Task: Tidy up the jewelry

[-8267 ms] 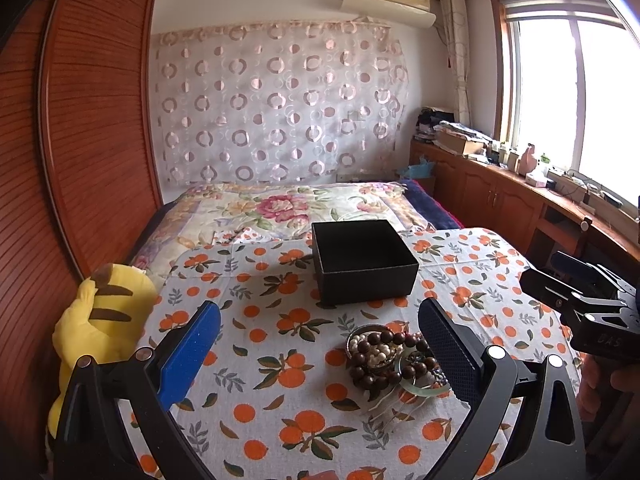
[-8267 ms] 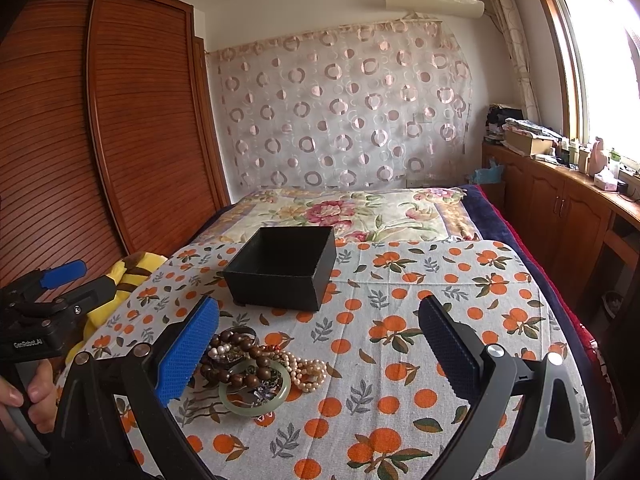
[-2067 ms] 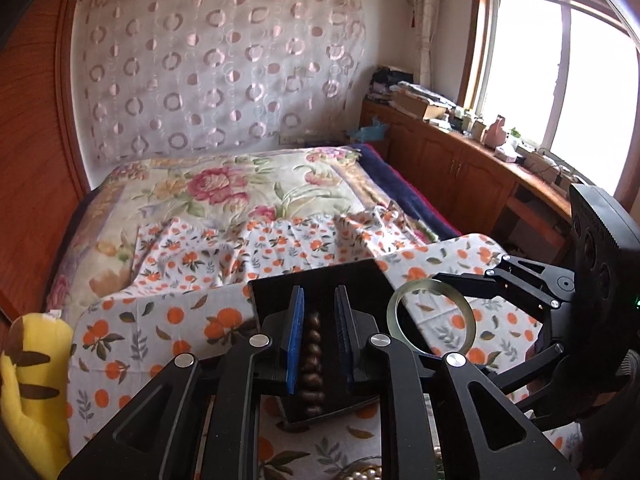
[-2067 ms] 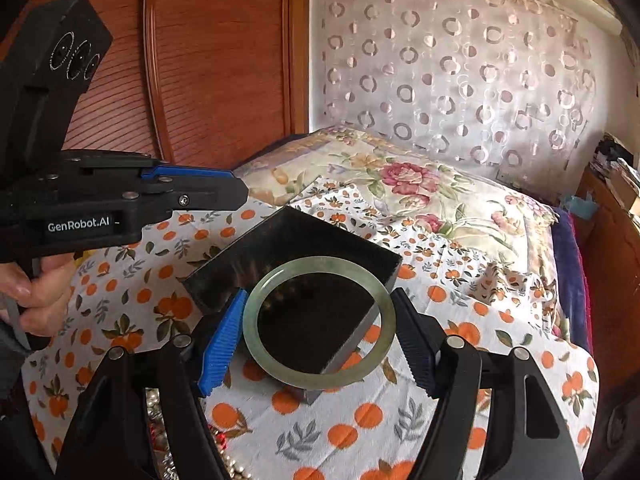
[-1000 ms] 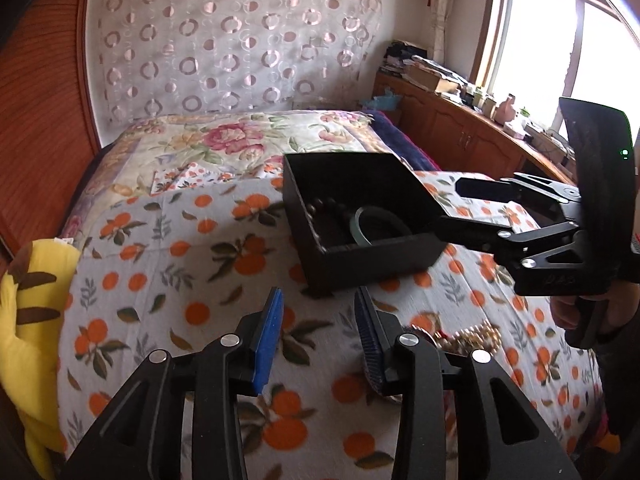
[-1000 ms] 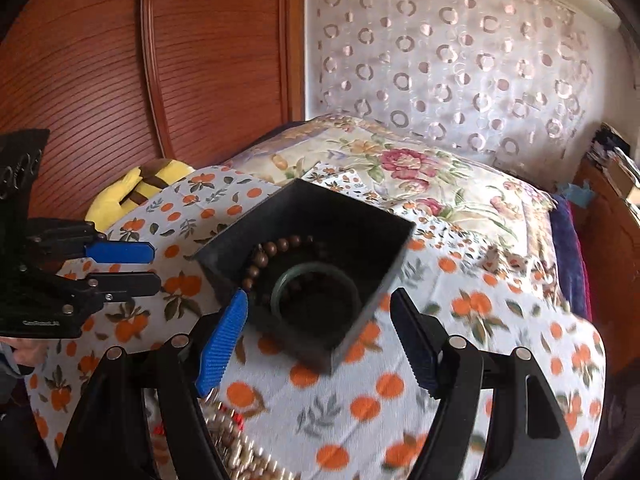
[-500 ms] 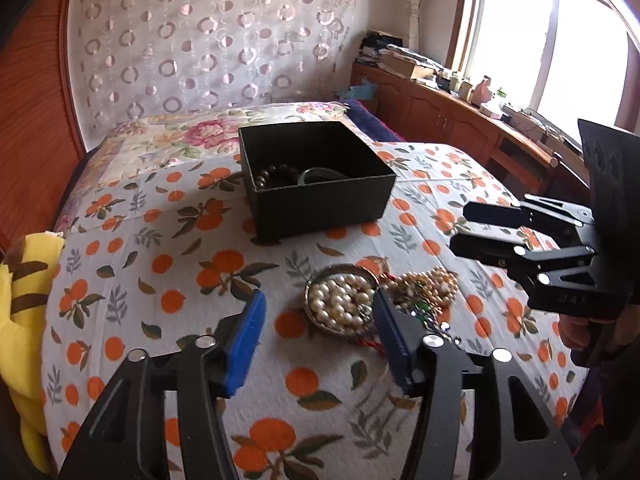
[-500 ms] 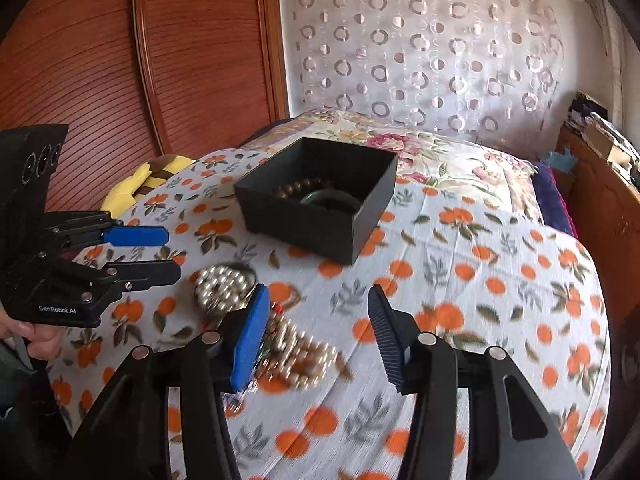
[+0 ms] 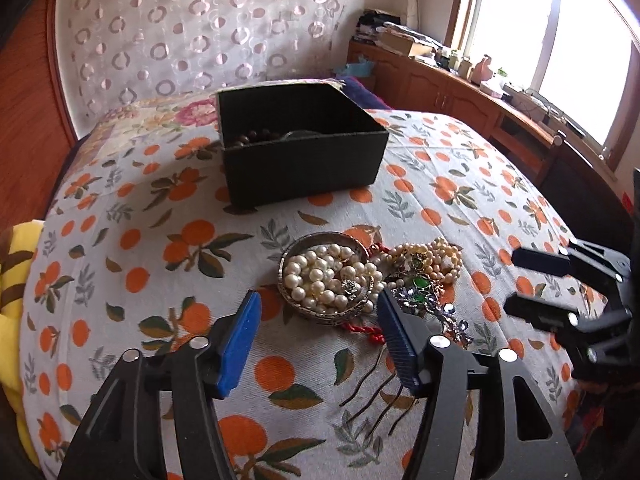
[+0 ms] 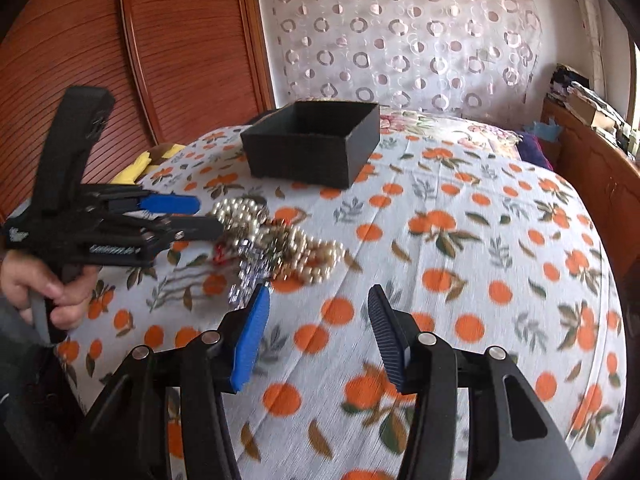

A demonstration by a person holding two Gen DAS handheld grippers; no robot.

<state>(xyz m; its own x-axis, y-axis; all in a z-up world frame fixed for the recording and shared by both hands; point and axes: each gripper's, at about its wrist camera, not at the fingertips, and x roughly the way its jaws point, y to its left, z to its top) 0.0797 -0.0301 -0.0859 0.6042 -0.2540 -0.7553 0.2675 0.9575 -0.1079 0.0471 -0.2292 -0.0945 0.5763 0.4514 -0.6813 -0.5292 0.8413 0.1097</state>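
A black open box (image 9: 300, 152) stands on the orange-print cloth and holds dark wooden beads (image 9: 250, 137) and a green bangle, only partly seen. A silver bangle filled with white pearls (image 9: 326, 276) lies in front of it, beside a heap of cream pearls and green-stone pieces (image 9: 426, 268) and a red cord (image 9: 366, 330). My left gripper (image 9: 318, 324) is open and empty, just short of the pearls. My right gripper (image 10: 318, 320) is open and empty, right of the heap (image 10: 280, 240); it also shows in the left wrist view (image 9: 536, 284). The box (image 10: 316, 142) sits farther back.
A dark hair comb (image 9: 376, 396) lies on the cloth near my left gripper. A yellow plush toy (image 9: 16, 264) sits at the table's left edge. A bed with a floral quilt (image 9: 160, 116) lies behind the table, wooden cabinets (image 9: 460, 92) to the right.
Both grippers have pulled back from the box and dropped lower toward the jewelry heap. The left gripper has come closer to the pearl-filled bangle. The beads and bangle stay in the box.
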